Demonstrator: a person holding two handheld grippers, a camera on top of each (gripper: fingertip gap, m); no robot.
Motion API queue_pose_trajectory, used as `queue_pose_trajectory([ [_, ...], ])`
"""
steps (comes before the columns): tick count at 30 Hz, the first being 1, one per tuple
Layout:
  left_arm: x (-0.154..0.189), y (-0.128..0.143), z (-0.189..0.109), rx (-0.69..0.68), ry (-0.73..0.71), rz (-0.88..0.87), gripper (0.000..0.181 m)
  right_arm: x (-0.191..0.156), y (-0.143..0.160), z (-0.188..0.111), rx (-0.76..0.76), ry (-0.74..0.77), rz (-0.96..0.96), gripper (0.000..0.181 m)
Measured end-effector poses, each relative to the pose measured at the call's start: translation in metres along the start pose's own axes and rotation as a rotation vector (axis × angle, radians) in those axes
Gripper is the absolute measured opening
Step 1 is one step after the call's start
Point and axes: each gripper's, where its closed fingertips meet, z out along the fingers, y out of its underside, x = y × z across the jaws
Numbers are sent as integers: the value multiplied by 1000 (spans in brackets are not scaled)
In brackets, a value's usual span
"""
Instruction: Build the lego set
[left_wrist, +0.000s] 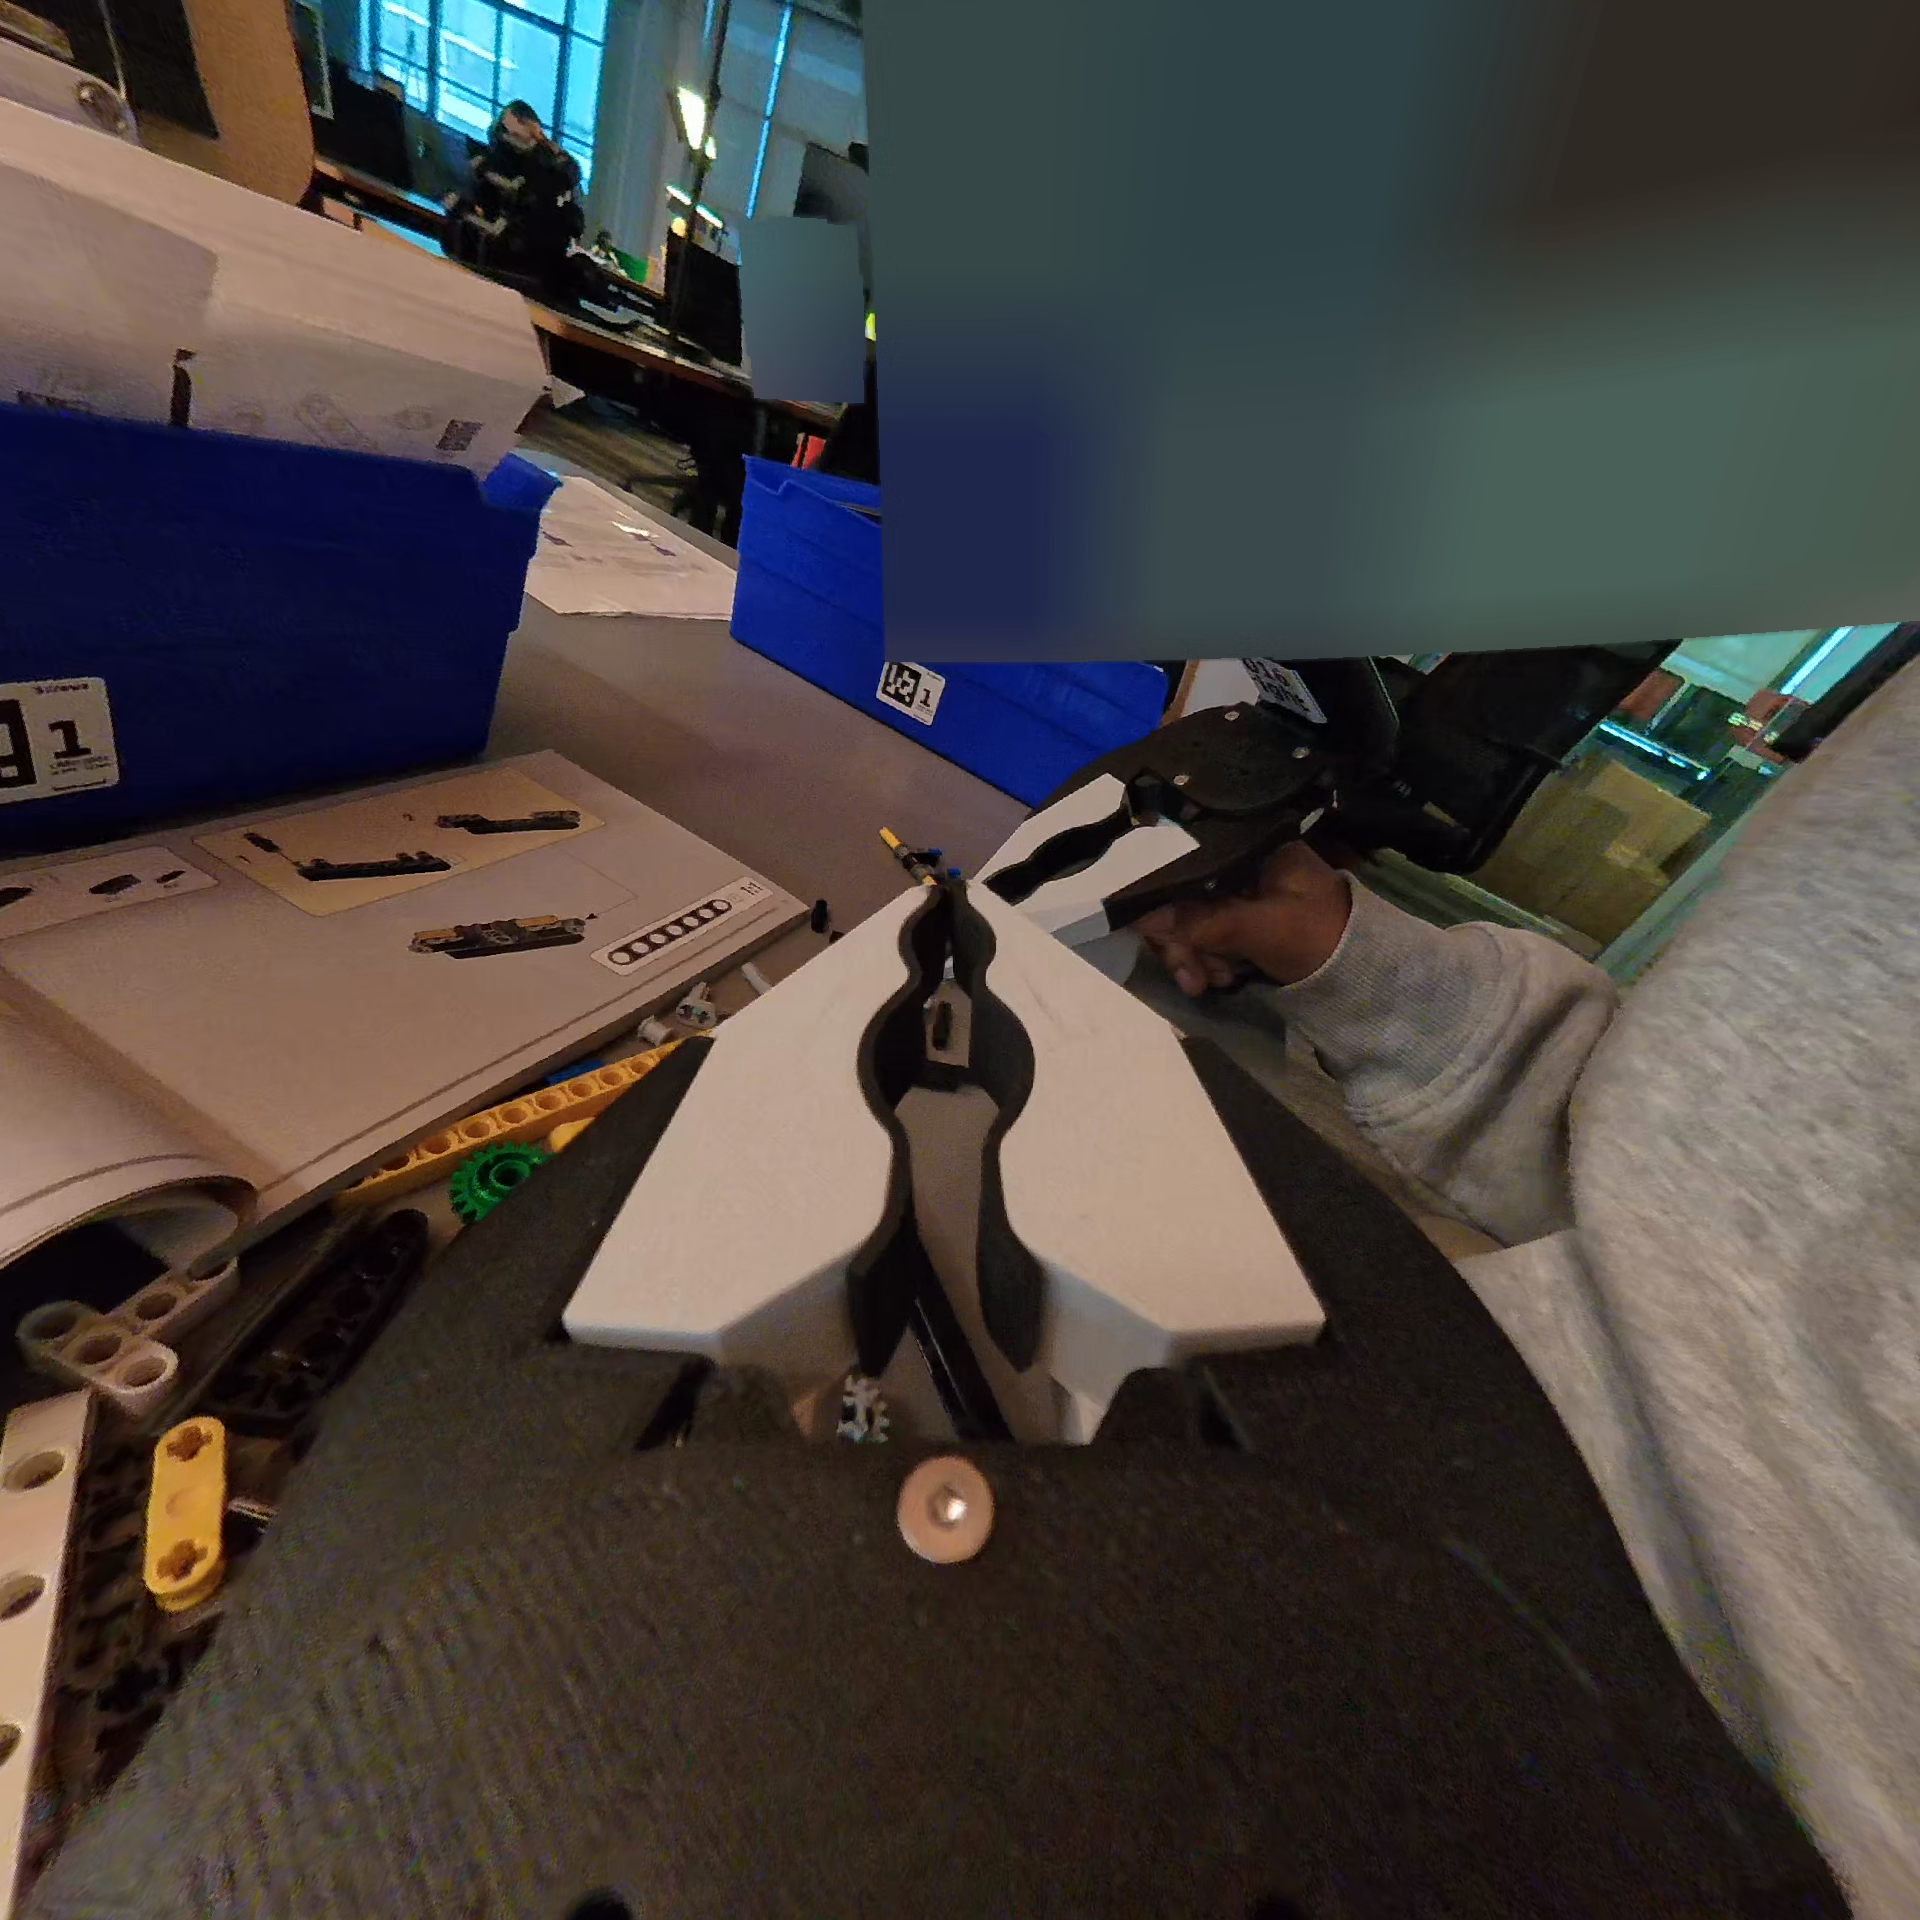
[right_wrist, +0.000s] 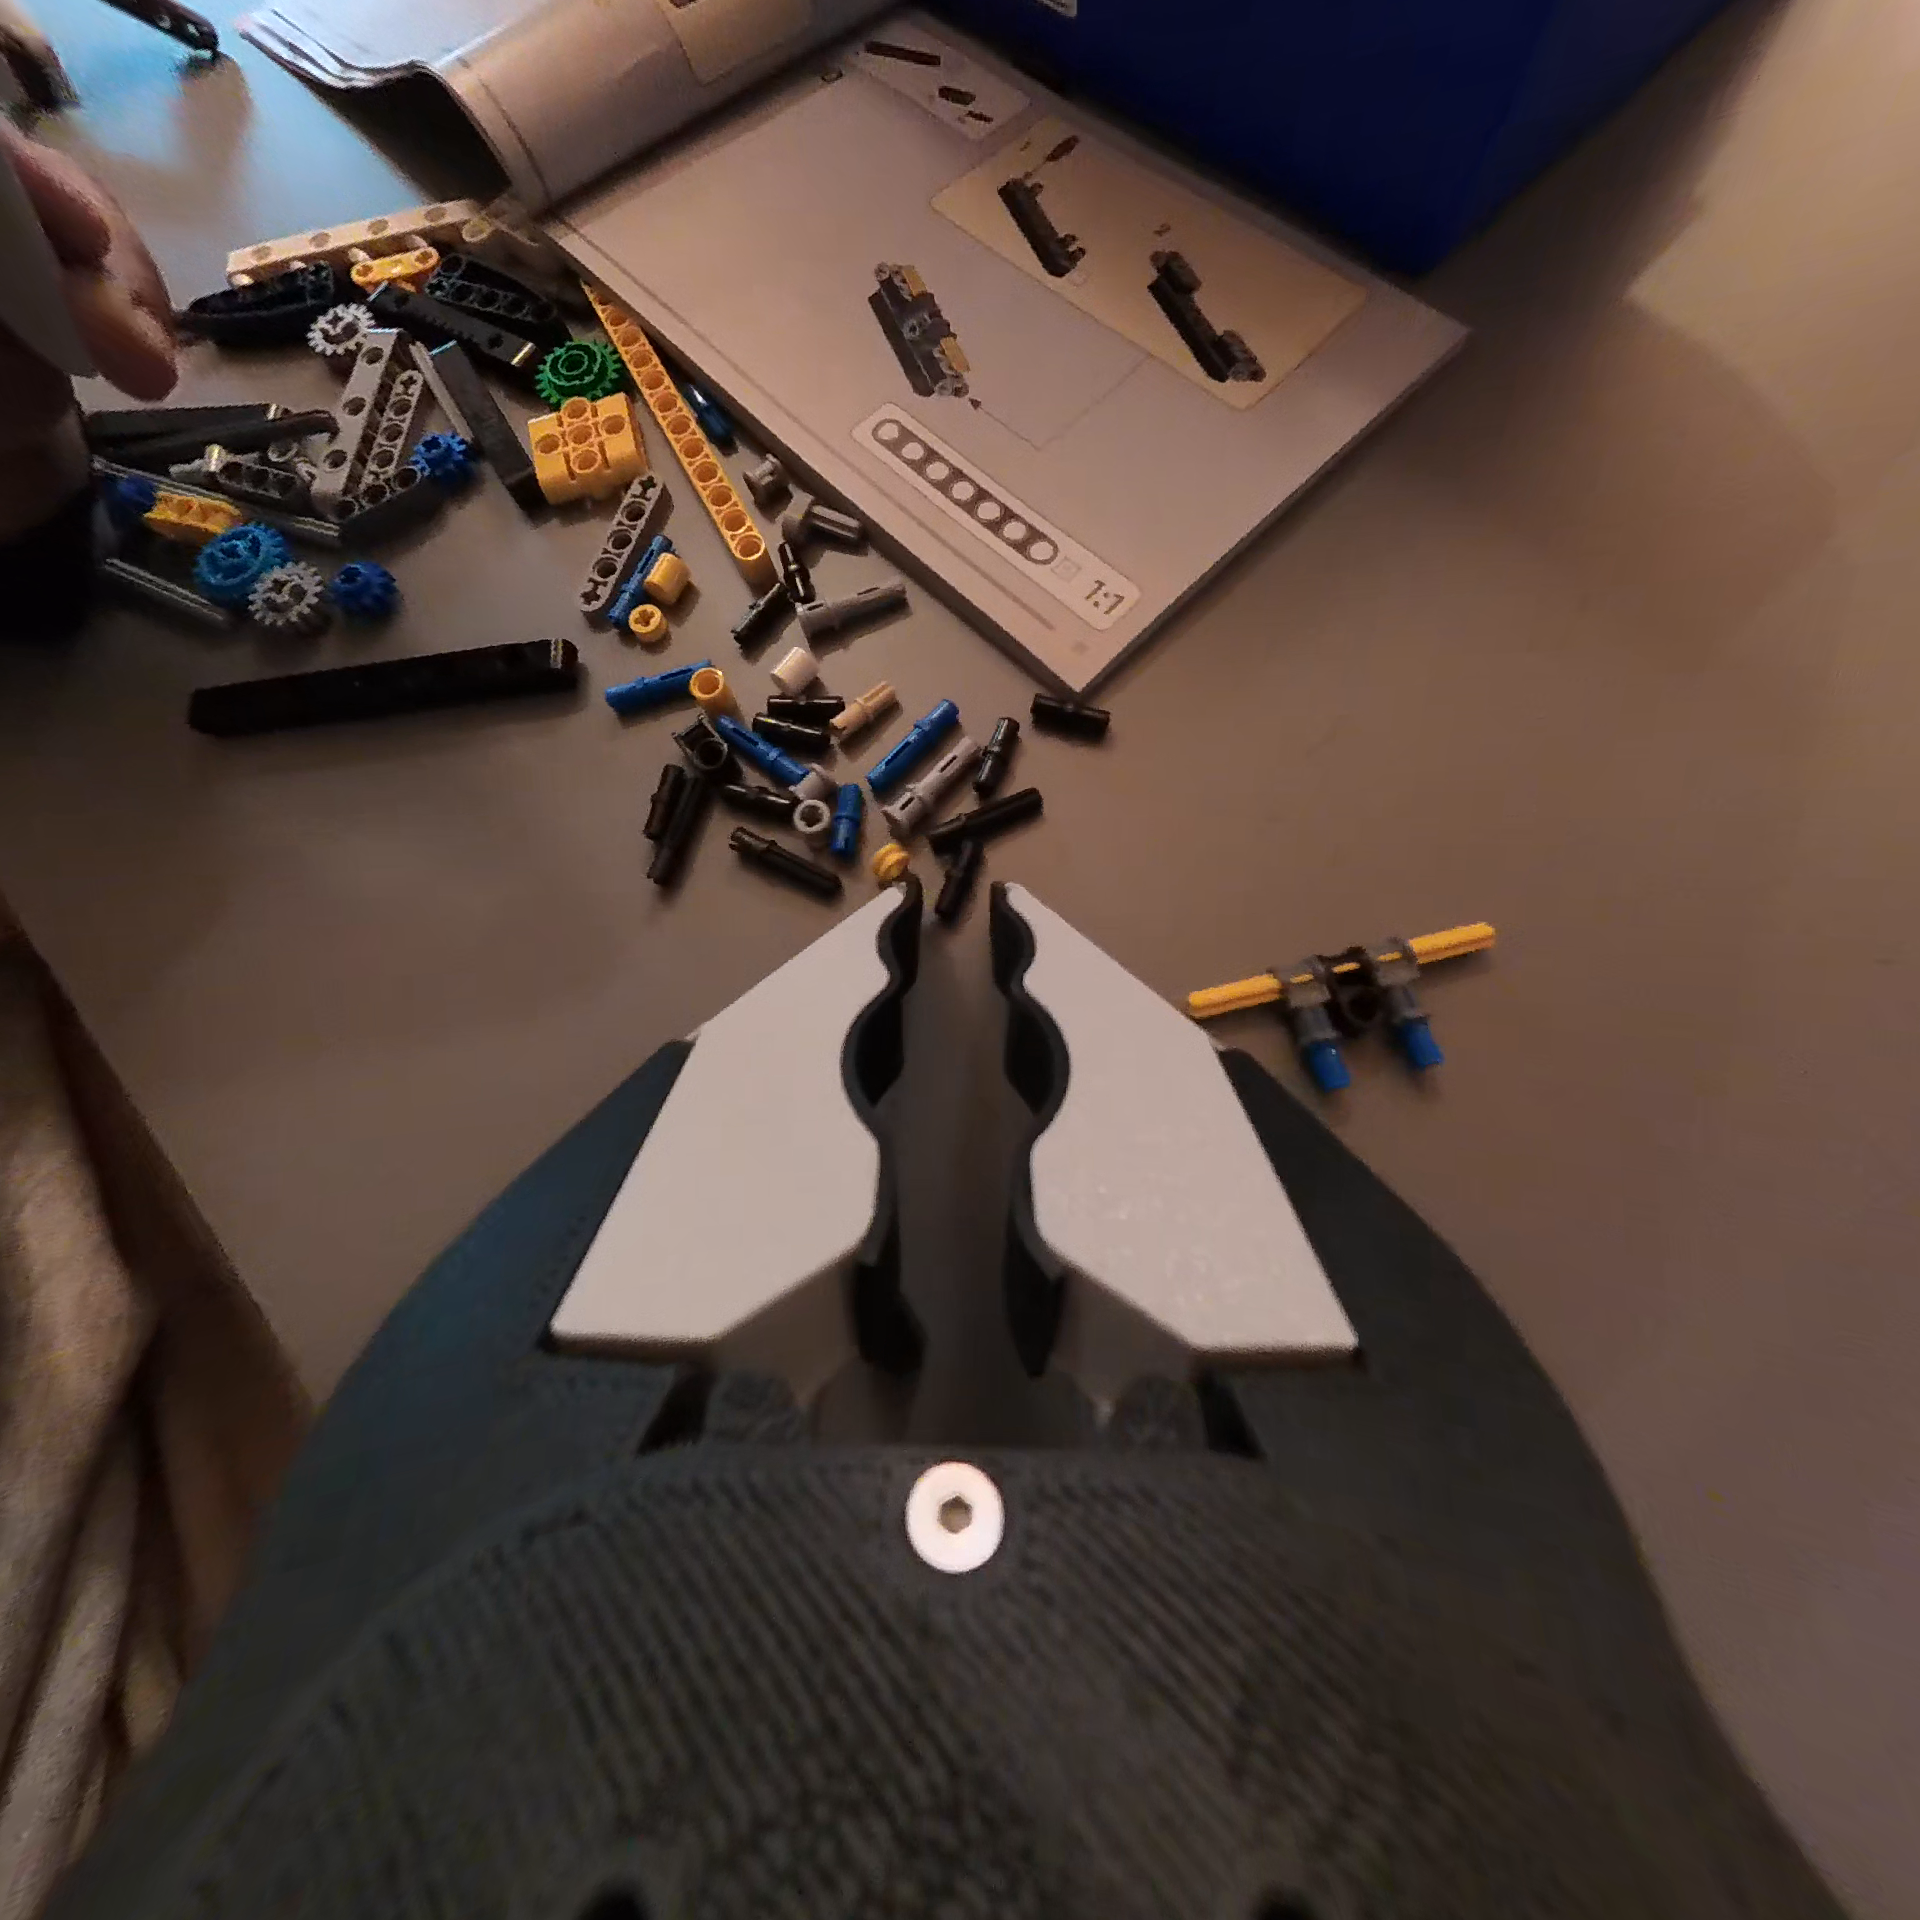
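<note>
My left gripper (left_wrist: 945, 899) is shut at the tips, and a small grey piece with a black pin (left_wrist: 940, 1029) sits between its fingers just behind them. My right gripper (right_wrist: 956, 899) is slightly open and empty, low over the table. A black pin (right_wrist: 958, 878) lies right at its tips among scattered loose pins (right_wrist: 831, 769). It also shows in the left wrist view (left_wrist: 997, 881), held by a hand. A yellow axle assembly with grey connectors and blue pins (right_wrist: 1340, 987) lies on the table to its right, and shows beyond the left tips (left_wrist: 904, 847).
An open instruction booklet (right_wrist: 1039, 364) lies ahead. A pile of beams and gears (right_wrist: 416, 416) and a long black beam (right_wrist: 384, 686) lie left. Blue bins (left_wrist: 260, 603) (left_wrist: 831, 603) stand at the back. A hand (right_wrist: 104, 260) is at the left edge, and a grey sleeve (left_wrist: 1455, 1039) is at the right. Some 15 centimetres of space lies between my two pairs of fingers.
</note>
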Motion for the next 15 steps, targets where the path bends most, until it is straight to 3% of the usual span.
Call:
queue_pose_trajectory([
  [10, 0, -1, -2, 15, -10, 5, 0, 4, -2, 3, -83, 142, -40, 4],
  [13, 1, -7, -6, 59, -36, 36, 0, -5, -22, -12, 37, 113, -40, 3],
  [15, 7, -8, -7, 62, -67, 115, 0, -26, -49, -28, 214, -11, 3, 2],
])
